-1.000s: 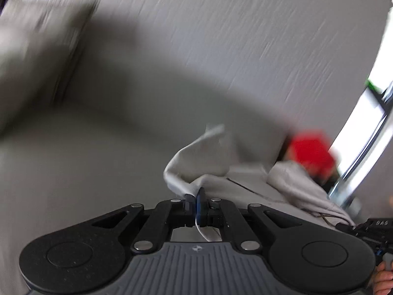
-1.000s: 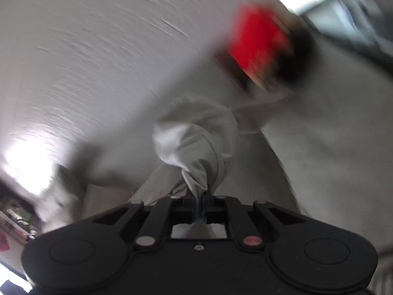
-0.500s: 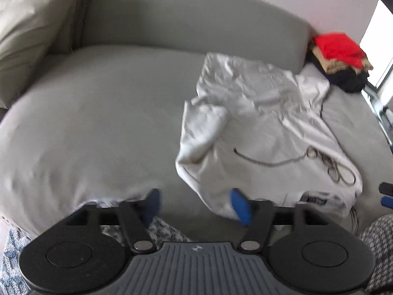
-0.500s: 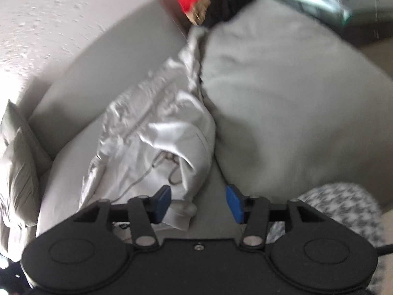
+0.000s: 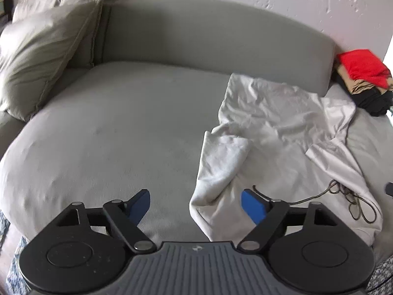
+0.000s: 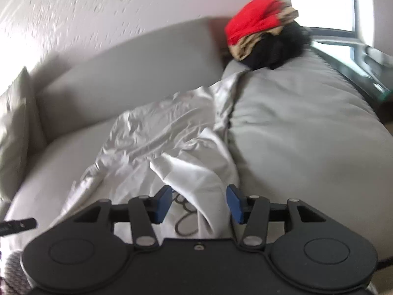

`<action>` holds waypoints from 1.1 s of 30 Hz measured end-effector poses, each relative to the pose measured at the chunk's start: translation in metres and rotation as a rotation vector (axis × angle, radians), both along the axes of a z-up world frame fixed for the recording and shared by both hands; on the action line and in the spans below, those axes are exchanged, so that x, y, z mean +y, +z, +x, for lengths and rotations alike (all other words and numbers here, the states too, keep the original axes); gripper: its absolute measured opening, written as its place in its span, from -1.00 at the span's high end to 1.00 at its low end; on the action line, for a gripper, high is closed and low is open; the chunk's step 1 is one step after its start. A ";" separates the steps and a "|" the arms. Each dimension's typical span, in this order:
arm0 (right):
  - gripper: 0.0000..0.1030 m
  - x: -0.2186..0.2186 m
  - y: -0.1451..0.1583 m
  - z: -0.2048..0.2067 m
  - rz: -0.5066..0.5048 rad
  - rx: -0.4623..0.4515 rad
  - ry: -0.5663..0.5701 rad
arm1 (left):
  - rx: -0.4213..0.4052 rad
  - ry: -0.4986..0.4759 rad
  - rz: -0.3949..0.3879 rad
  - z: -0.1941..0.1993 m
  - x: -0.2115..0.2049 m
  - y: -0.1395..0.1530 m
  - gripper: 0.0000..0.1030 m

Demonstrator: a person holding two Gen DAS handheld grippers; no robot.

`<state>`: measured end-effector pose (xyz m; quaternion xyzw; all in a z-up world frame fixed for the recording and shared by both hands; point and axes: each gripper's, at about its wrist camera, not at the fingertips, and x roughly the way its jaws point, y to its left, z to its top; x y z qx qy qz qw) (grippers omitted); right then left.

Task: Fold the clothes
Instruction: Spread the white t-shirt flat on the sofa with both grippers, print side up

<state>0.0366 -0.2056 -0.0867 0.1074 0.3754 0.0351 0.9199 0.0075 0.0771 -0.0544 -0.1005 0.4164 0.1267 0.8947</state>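
A crumpled white hooded garment (image 5: 277, 132) lies spread on the grey sofa seat (image 5: 110, 127), its dark drawstring (image 5: 348, 196) loose near the front edge. My left gripper (image 5: 195, 196) hovers open over the garment's near left corner, and the pads touch nothing. In the right wrist view the same garment (image 6: 162, 135) runs back toward the sofa corner. My right gripper (image 6: 199, 193) is above its near right fold and the drawstring (image 6: 183, 221). Its jaws are closing, with cloth below and between the blue pads, which do not press on it.
A stack of red, tan and black clothes (image 6: 255, 22) sits on the sofa's far right corner (image 5: 363, 73). Beige pillows (image 5: 41, 49) lean at the left end. A window (image 6: 319, 0) is at the right. The sofa's backrest (image 5: 208, 36) stands against a textured wall.
Both grippers were shut on the lifted garment a second ago. They let it go, it dropped onto the seat, and both grippers sank toward it with jaws apart.
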 end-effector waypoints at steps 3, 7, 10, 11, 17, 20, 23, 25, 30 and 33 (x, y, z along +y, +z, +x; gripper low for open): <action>0.06 0.012 -0.012 0.030 -0.046 0.015 0.024 | 0.023 -0.008 0.016 0.010 0.005 -0.006 -0.08; 0.06 0.037 -0.025 0.064 -0.098 0.038 0.116 | 0.022 -0.033 0.031 0.022 0.008 -0.011 0.02; 0.06 0.057 -0.034 0.087 -0.128 0.049 0.181 | 0.011 -0.053 0.033 0.031 0.010 -0.013 0.00; 0.06 0.063 -0.038 0.095 -0.133 0.058 0.190 | 0.007 -0.055 0.024 0.034 0.012 -0.014 -0.01; 0.04 0.083 -0.067 0.132 -0.190 0.137 0.209 | 0.017 -0.056 -0.006 0.046 0.014 -0.024 -0.09; 0.84 0.072 -0.068 0.133 -0.168 0.137 0.149 | 0.018 -0.056 -0.021 0.045 0.014 -0.026 -0.09; 0.96 0.036 -0.044 0.116 -0.006 0.078 0.038 | 0.008 -0.059 -0.032 0.039 0.016 -0.025 -0.09; 0.96 0.005 -0.022 0.094 0.060 0.019 -0.045 | 0.005 -0.056 -0.036 0.036 0.017 -0.025 -0.09; 0.96 -0.092 0.006 0.022 0.117 -0.069 -0.382 | -0.002 -0.057 -0.081 0.025 0.017 -0.026 -0.09; 0.97 -0.135 0.001 -0.008 0.103 -0.047 -0.535 | 0.012 -0.073 -0.073 0.020 0.008 -0.029 -0.09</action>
